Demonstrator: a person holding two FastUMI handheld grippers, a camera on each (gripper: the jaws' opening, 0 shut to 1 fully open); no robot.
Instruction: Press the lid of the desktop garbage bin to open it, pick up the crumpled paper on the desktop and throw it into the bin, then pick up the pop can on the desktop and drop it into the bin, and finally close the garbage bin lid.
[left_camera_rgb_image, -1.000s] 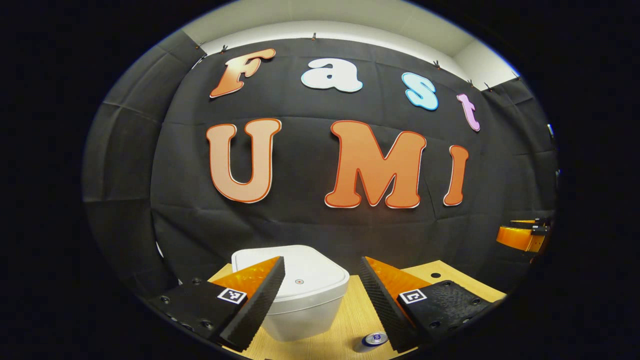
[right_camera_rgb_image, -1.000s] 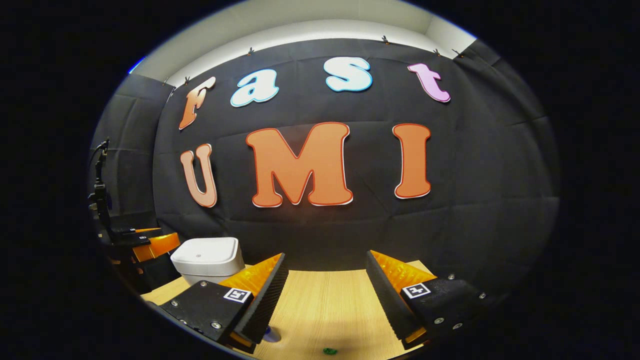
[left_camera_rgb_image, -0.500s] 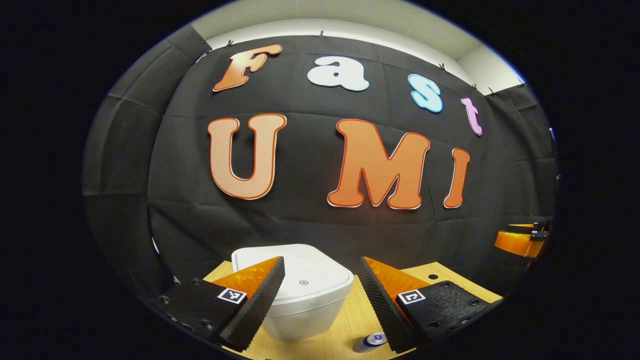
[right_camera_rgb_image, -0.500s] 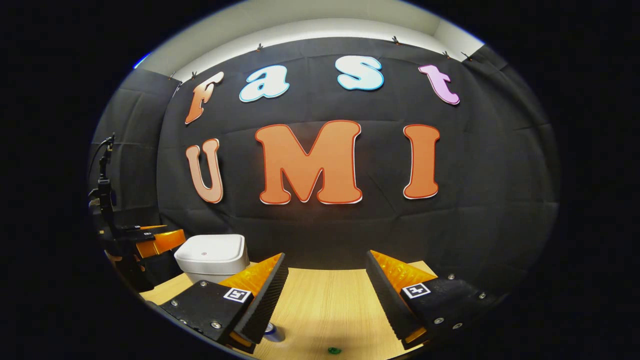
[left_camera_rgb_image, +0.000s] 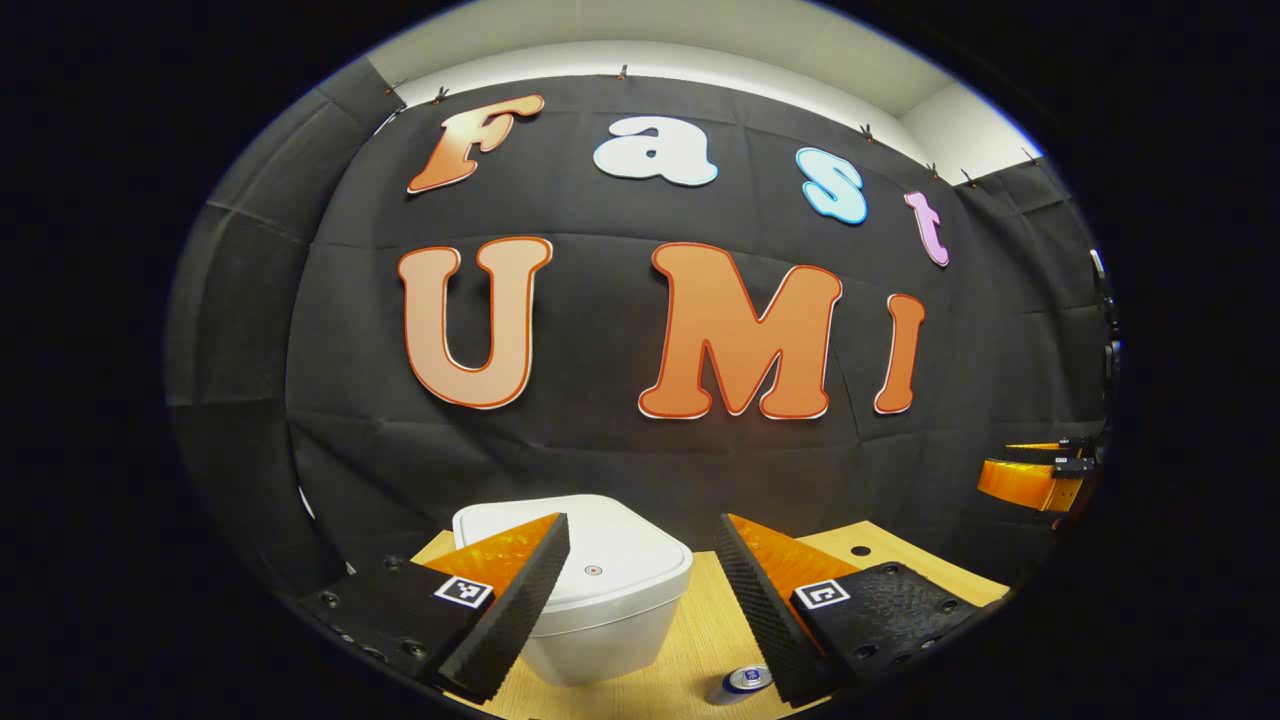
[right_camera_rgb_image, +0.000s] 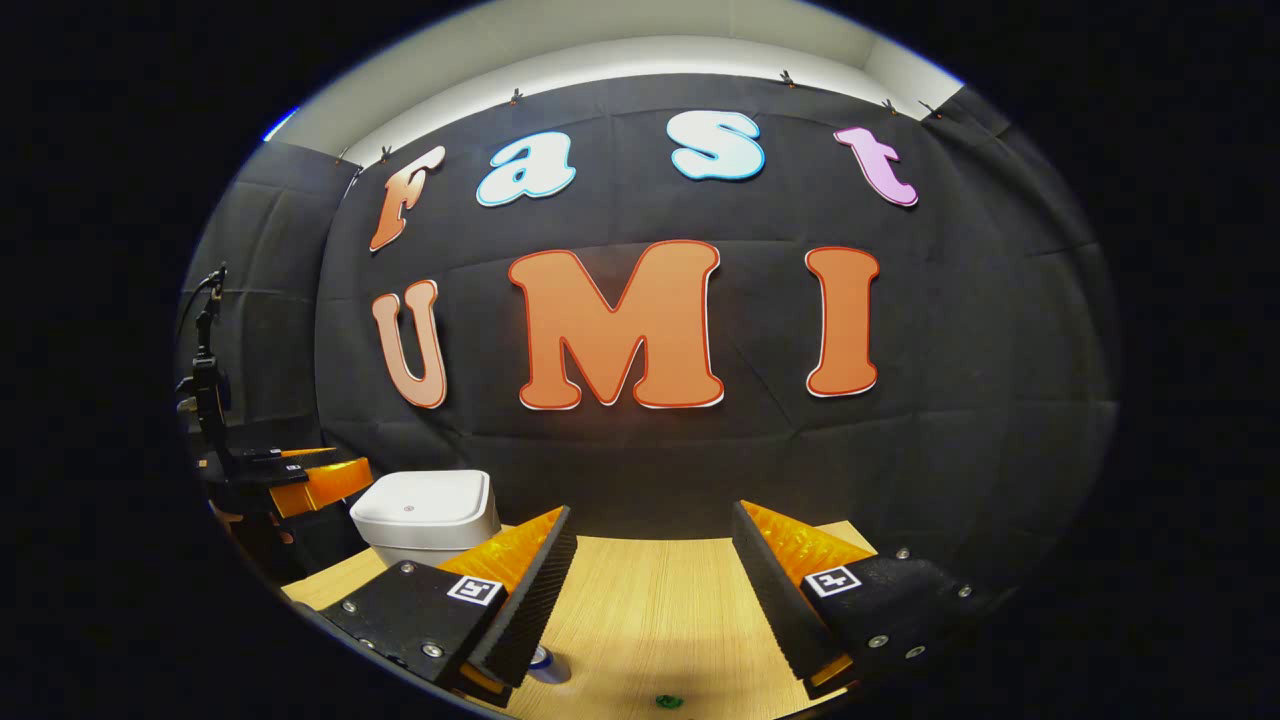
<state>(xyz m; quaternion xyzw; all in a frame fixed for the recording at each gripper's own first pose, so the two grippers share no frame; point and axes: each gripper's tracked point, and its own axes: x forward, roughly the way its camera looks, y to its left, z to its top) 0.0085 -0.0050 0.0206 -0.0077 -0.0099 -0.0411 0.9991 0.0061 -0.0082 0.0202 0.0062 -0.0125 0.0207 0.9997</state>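
Bin: white desktop garbage bin (left_camera_rgb_image: 600, 610) stands on the worktop straight ahead of the left gripper, lid down and flat; in the right gripper view the same bin (right_camera_rgb_image: 425, 515) sits far to the left near the back edge.
Worktop: pale wood worktop (right_camera_rgb_image: 650, 600) carries the bin, the can and a small green speck.
Left gripper: left gripper (left_camera_rgb_image: 640, 600) hangs above and just short of the bin, fingers spread wide with nothing between them; its left finger overlaps the lid's near-left corner in the picture, but I cannot tell whether it touches.
Right gripper: right gripper (right_camera_rgb_image: 650, 590) hovers over bare worktop well to the right of the bin, fingers likewise spread and empty.
Change: compared with half a second ago the left gripper view has shifted slightly, so the bin sits a little lower and more to the left between the fingers; the right gripper view is almost the same as then.
Meaning: lid not yet pressed, so the first step is still open; the small shift reads as lining up over the lid button (left_camera_rgb_image: 593, 571).
Pop can: pop can (left_camera_rgb_image: 742, 683) stands just right of the bin, by the left gripper's right finger; its top (right_camera_rgb_image: 545, 662) peeks beside the right gripper's left finger.
Green speck: tiny green speck (right_camera_rgb_image: 668, 702) on the near worktop; whether it is the crumpled paper I cannot tell.
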